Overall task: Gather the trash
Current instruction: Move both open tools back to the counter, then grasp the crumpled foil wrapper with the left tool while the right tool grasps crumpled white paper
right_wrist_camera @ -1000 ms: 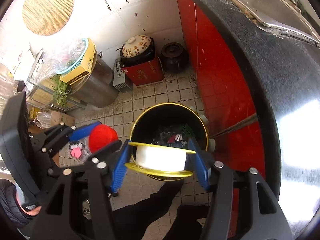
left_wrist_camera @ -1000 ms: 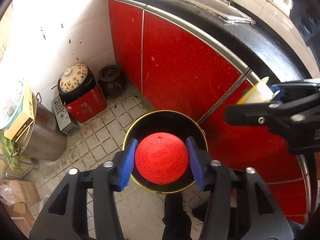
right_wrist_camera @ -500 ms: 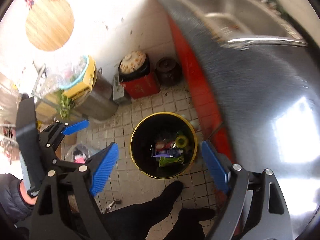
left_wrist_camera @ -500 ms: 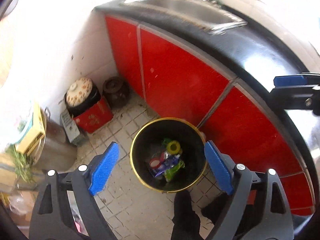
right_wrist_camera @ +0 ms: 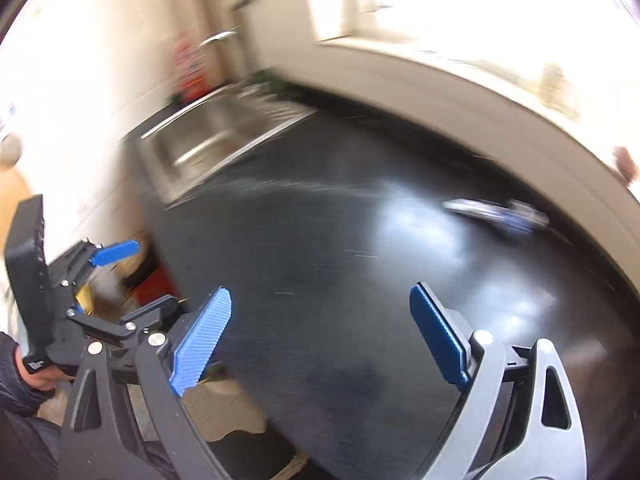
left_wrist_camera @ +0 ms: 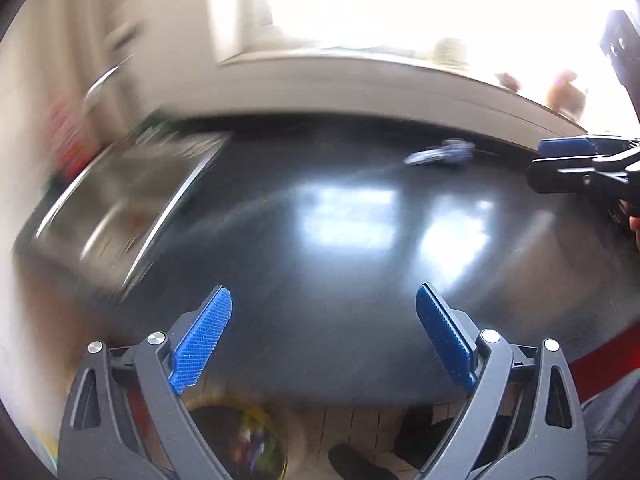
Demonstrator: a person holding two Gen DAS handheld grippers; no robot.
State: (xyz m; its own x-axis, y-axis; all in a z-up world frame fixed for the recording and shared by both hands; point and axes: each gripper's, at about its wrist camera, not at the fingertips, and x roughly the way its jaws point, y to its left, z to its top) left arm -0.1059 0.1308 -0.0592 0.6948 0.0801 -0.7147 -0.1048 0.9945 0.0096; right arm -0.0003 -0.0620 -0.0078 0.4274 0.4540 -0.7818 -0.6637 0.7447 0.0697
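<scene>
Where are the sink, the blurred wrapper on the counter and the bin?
sink (right_wrist_camera: 200, 152), right wrist view, its steel basin.
wrapper (right_wrist_camera: 496, 212), right wrist view, its blurred middle.
bin (left_wrist_camera: 240, 440), left wrist view, its inside.

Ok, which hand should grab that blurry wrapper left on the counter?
Probably right. The wrapper lies toward the right of the counter, near the right gripper. The left gripper is further off. Both are open and empty.

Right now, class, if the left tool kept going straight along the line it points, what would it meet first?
Most likely the bare black counter: the open left tool aims down at it with nothing between the fingers. The blurred bluish scrap lies farther back and to the right, off that line. Blur leaves depth uncertain.
</scene>
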